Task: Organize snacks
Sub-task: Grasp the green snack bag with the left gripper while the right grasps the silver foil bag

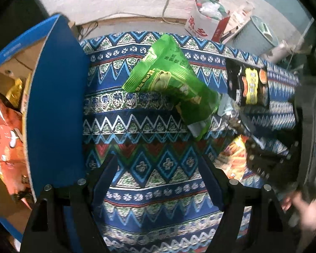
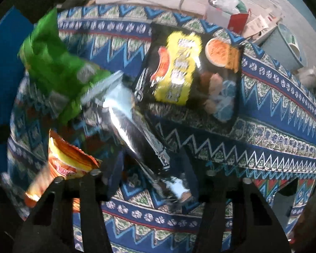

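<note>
Little can be read. A white carton (image 1: 197,26) behind the green snack bag (image 1: 168,80) bears large red Chinese characters, not clear enough to name. Printing on the green bag and on the black and yellow packet (image 2: 191,69) beside it is blurred.

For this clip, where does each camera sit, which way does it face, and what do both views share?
Left wrist view: sits on the left tool, faces down at the patterned cloth beside the blue box; its own two open fingers show, and a blurred hand at right.
Right wrist view: sits on the right tool, faces down at the snack pile; its fingers straddle the silver packet.
Shared: the cloth, green bag, black-and-yellow packet, orange packet.
</note>
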A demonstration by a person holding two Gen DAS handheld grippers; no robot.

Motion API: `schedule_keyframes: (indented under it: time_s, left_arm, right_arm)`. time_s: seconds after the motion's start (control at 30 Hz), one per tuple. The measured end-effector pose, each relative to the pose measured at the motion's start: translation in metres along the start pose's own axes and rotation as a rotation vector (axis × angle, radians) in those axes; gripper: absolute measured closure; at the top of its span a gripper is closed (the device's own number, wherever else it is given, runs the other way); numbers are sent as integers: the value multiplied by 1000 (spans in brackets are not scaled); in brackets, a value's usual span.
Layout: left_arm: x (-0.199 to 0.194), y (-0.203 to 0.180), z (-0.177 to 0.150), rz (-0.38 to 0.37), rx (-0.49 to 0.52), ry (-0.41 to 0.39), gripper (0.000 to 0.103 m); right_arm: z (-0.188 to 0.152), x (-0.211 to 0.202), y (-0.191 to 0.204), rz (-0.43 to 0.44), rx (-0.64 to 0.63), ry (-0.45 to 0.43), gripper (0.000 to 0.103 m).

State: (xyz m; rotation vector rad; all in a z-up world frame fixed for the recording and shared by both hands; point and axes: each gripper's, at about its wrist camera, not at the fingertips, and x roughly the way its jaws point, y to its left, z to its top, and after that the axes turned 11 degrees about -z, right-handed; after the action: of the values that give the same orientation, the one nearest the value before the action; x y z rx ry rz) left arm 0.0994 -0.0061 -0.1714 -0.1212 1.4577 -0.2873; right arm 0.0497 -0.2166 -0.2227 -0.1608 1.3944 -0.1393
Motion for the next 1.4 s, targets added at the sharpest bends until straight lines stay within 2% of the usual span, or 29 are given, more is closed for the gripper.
schedule_keyframes:
  time_s: [0.03, 0.13, 0.2, 0.33, 0.53, 0.7, 0.9, 1.1, 1.13, 1.17, 1.27, 1.4]
  left_arm:
    - [1, 1, 2, -14, -19, -1, 23]
    - [0, 2, 10, -48, -71, -26, 23]
    - [-1, 0, 15, -56, -87, -45, 23]
    - [-2, -7, 25, -69, -126, -76, 22]
    - [8, -11, 40, -103, -211, -98, 20]
    - [22, -14, 50, -75, -236, -89, 20]
    - [34, -8, 59, -46, -270, -84, 20]
    - [44, 0, 61, -66, -284, -88, 20]
    - [44, 1, 59, -66, -276, -95, 25]
    - [43, 2, 57, -77, -268, -106, 37]
    - [40, 2, 54, -108, -245, -123, 61]
    - [33, -5, 51, -85, -180, -145, 65]
  right_arm:
    - [-2, -1, 0, -1, -2, 4, 66]
    - [-12, -3, -3, -12, 15, 15, 74]
    - [-20, -5, -10, -1, 54, 18, 76]
    - [-31, -15, -22, 54, 108, 6, 76]
    - [-43, -42, -40, 83, 178, -84, 77]
    - [-43, -62, -61, 96, 238, -171, 76]
    - [-37, -66, -78, 105, 283, -207, 76]
    - [-36, -68, -79, 94, 300, -218, 76]
    - [-34, -68, -79, 94, 301, -219, 76]
    - [-33, -68, -80, 94, 303, -221, 76]
    - [-29, -68, -81, 95, 307, -225, 76]
    - [-26, -72, -79, 89, 304, -236, 76]
